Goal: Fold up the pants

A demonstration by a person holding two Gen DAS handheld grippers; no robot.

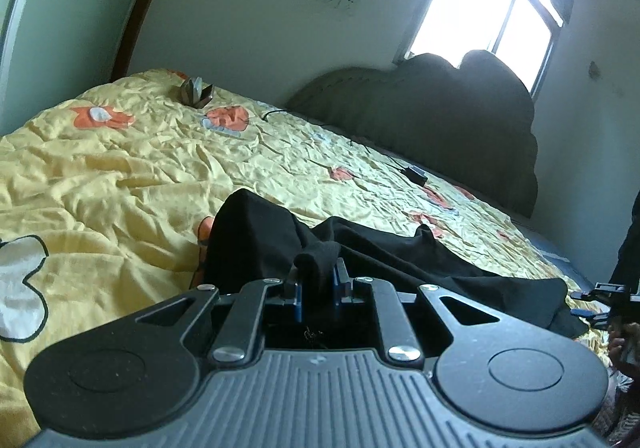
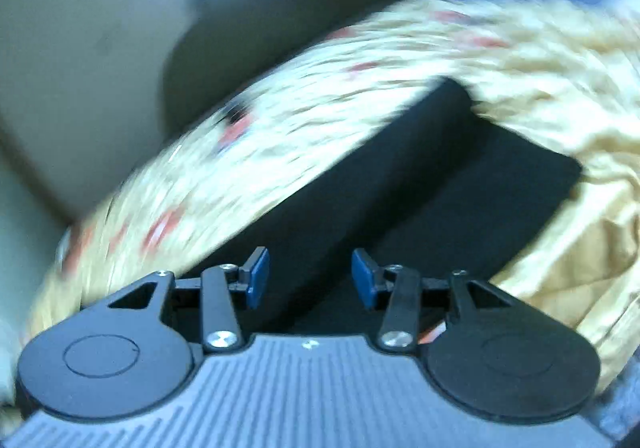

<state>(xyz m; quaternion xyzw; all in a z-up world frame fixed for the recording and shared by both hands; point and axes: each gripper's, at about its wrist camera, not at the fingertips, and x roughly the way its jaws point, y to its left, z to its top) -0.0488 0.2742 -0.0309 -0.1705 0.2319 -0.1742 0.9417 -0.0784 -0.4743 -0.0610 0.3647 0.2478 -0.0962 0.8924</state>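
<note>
Left wrist view, left to right: yellow floral bedspread (image 1: pixel 120 168) fills the left and centre of frame. Black pants (image 1: pixel 360 252) lie rumpled across lower centre on the bed. Left gripper (image 1: pixel 316 284) at bottom centre, fingers clamped on a bunched fold of the pants. Dark headboard (image 1: pixel 460 120) upper right under the window (image 1: pixel 492 0). Right gripper (image 1: pixel 600 302) peeks in at the right edge.

Right wrist view, heavily motion-blurred: bedspread arcs from lower left to upper right, pants a dark flat band through centre. Right gripper fingers (image 2: pixel 256 280) parted, blue pads apart, nothing between them, pants just ahead.
</note>
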